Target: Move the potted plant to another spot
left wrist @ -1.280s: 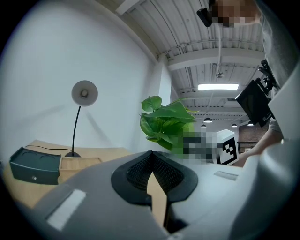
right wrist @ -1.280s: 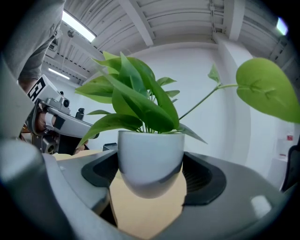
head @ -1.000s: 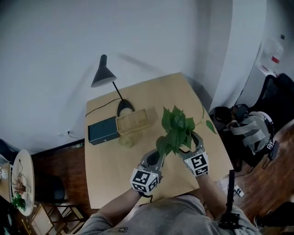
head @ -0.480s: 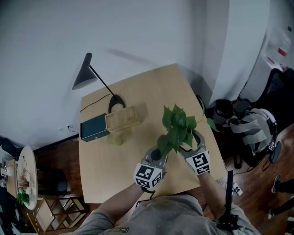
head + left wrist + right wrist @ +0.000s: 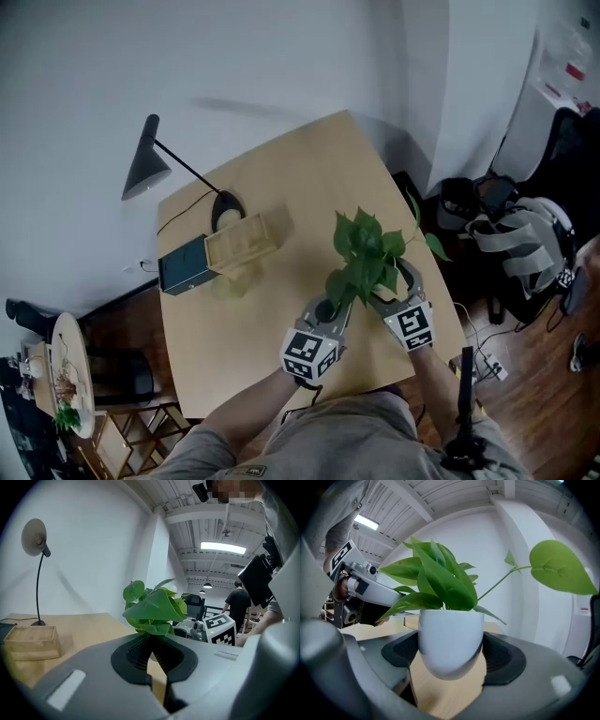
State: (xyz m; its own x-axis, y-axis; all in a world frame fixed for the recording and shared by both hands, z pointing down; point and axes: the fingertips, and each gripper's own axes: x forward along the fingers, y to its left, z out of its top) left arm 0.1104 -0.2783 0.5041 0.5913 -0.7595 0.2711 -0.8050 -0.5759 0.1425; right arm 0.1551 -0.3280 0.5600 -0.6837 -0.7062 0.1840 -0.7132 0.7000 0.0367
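The potted plant (image 5: 366,251) has green leaves and a round white pot (image 5: 450,637). My right gripper (image 5: 387,286) is shut on the pot, one black pad on each side, and the pot's base hangs just above the wooden table (image 5: 281,187). In the head view the leaves hide the pot. My left gripper (image 5: 330,307) sits close on the plant's left, with its jaws shut and the tips meeting right under the leaves (image 5: 152,609). I cannot tell whether it pinches a stem. The right gripper's marker cube (image 5: 220,629) shows behind the plant.
A black desk lamp (image 5: 145,169) stands at the table's far left, beside a wooden box (image 5: 242,242) and a dark teal box (image 5: 183,265). Bags (image 5: 525,248) lie on the floor to the right. A round side table (image 5: 70,375) stands at the lower left. A person (image 5: 239,604) stands in the background.
Both grippers and the plant have moved right, away from the wooden box, and sunk toward the table. The head view has shifted, so the lamp now sits further left.
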